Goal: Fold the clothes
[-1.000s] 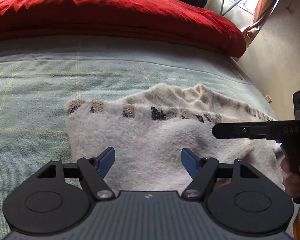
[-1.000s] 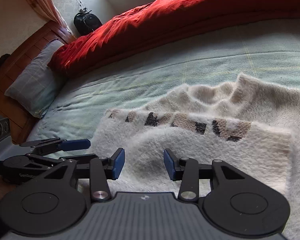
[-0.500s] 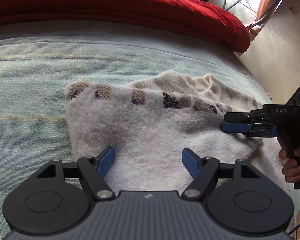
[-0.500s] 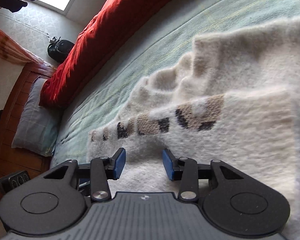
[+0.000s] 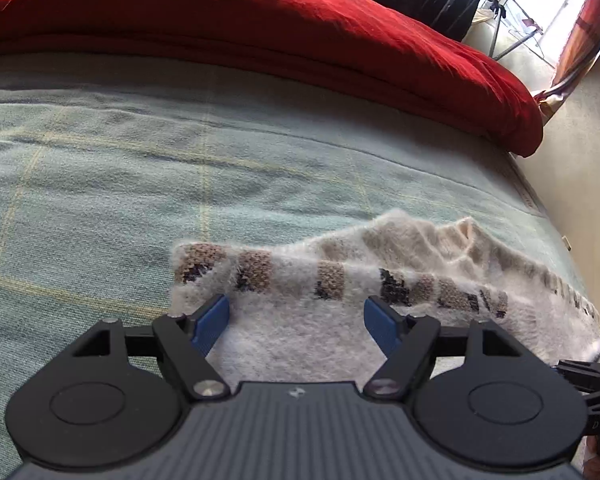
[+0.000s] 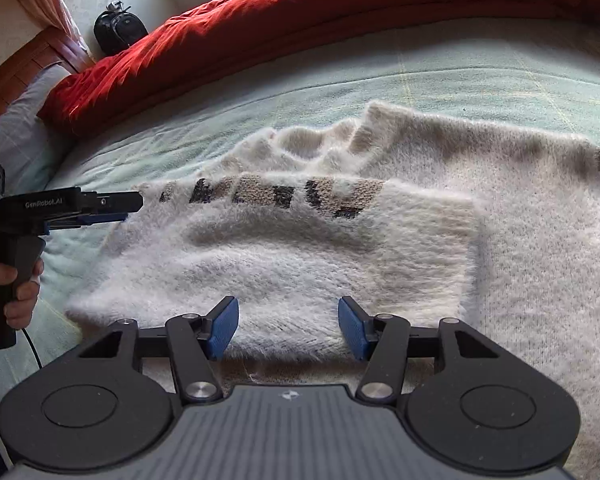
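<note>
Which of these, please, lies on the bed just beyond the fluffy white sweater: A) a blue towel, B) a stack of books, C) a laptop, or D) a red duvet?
D: a bulky red duvet stretches across the far side of the bed beyond the white sweater.

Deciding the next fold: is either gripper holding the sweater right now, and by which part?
Nothing is held. The left gripper and right gripper both stand open over the white sweater; the right's jaws have just been opening, nothing pinched.
</note>
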### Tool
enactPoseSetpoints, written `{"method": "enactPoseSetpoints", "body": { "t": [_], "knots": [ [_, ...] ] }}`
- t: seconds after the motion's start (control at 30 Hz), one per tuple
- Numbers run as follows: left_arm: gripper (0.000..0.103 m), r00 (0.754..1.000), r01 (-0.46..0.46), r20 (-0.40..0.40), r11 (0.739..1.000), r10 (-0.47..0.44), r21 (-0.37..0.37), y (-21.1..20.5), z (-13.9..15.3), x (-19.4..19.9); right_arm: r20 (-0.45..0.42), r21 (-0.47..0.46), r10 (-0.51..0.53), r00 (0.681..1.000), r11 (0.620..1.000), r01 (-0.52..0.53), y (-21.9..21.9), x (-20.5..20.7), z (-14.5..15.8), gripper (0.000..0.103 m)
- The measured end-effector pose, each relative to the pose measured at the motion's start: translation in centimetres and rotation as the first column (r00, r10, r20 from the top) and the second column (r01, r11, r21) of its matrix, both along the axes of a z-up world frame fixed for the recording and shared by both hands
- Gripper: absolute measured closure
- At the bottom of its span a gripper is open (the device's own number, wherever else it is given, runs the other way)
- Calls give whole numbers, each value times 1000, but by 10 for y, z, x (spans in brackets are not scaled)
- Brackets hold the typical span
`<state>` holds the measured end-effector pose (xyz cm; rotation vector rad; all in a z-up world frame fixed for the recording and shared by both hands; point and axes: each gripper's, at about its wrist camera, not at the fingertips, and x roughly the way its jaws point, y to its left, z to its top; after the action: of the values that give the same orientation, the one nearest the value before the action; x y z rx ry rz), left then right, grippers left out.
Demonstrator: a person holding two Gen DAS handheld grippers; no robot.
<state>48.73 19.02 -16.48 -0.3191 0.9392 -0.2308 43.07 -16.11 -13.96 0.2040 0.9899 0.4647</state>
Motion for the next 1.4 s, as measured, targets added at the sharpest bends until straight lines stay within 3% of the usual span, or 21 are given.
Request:
{"method": "enactPoseSetpoints", "body": {
  "t": [0.1, 0.2, 0.33, 0.47, 0.63, 0.77, 0.83, 0.93, 1.0, 1.17, 1.4],
  "knots": [
    [26, 1000, -3, 2, 1000, 3, 13, 0, -7, 1, 3, 22, -16, 1000, 1000, 16, -3, -2, -2, 42],
    [28, 1000, -2, -17, 1000, 2, 24, -3, 4, -4, -23, 68, -48, 999, 996, 50, -9, 1, -5, 42],
    [27, 999, 34, 4, 999, -34, -10, -13, 30, -30, -28, 83, -66, 997, 994, 69, -10, 1, -5, 42],
    [26, 994, 104, -30, 995, -104, -6, -30, 31, -71, -28, 88, -93, 995, 992, 96, -9, -1, -5, 42],
    [25, 993, 105, -65, 992, -100, 72, -42, 23, -101, -44, 73, -139, 989, 987, 142, -12, -6, 6, 42],
    [26, 996, 84, -44, 995, -82, 57, -52, 54, -114, -27, 33, -162, 986, 986, 163, -26, -27, 32, 33],
    [21, 996, 90, -21, 995, -90, 47, -63, 69, -125, -20, 65, -179, 984, 981, 180, -41, -42, 43, 30],
    [17, 994, 113, -22, 987, -112, 113, -92, 79, -146, -43, 114, -219, 975, 968, 223, -64, -63, 46, 24],
    [17, 990, 139, -26, 976, -137, 168, -113, 74, -163, -84, 135, -245, 966, 958, 255, -77, -73, 37, 24],
    [17, 986, 168, -61, 963, -158, 211, -143, 47, -204, -170, 151, -322, 931, 926, 347, -104, -96, 3, 24],
    [17, 989, 106, -122, 967, -80, 230, -141, 20, -268, -206, 207, -439, 874, 854, 478, -159, -161, -7, 24]
  ]
}}
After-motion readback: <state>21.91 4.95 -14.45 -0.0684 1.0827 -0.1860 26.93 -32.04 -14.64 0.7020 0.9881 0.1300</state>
